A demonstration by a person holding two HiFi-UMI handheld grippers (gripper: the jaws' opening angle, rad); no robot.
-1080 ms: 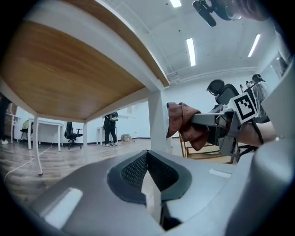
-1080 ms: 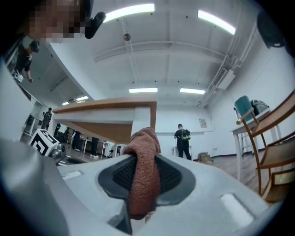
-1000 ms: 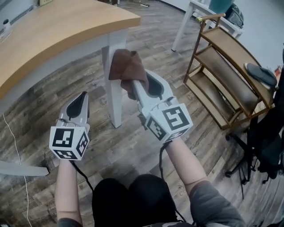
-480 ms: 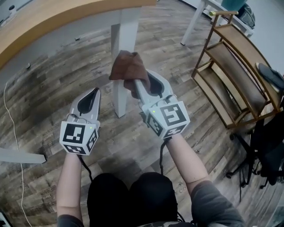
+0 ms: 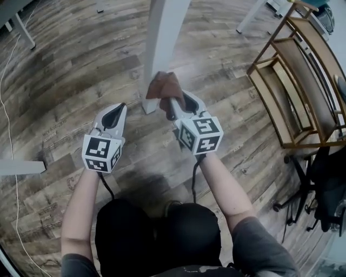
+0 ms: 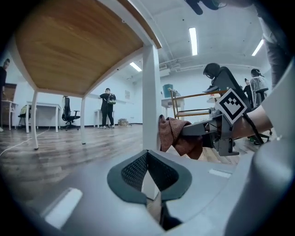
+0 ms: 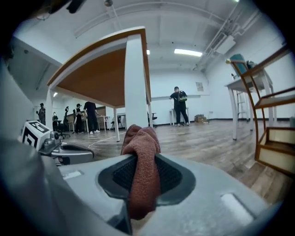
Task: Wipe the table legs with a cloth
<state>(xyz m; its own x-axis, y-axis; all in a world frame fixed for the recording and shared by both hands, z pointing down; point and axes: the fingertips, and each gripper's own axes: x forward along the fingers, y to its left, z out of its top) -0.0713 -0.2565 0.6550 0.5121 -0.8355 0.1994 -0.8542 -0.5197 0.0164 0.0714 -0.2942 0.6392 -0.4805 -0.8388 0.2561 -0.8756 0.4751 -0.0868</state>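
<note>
Got the right gripper (image 5: pixel 174 106) with its jaws clamped on a brown cloth (image 5: pixel 162 86), bunched up and poking out past the tips. Pressing that cloth against the white table leg (image 5: pixel 162 38), low down, close to the wood floor (image 5: pixel 70 70). Got the left gripper (image 5: pixel 115 112) just beside, on the other side of the leg, jaws closed together on nothing, near the leg but apart from it. Looking up from the gripper views, seeing the wooden underside of the tabletop (image 6: pixel 78 46) overhead. Off to the right, well apart, a wooden shelf rack (image 5: pixel 294 81) and a black office chair (image 5: pixel 324 184) nearer the camera. Over on the left, the pale foot of some other piece of furniture (image 5: pixel 19 166) lying flat on the floor. Up top right, another white leg (image 5: pixel 251 16). Way back in the room, a few people (image 7: pixel 179 105) standing around, too small to say more.
</note>
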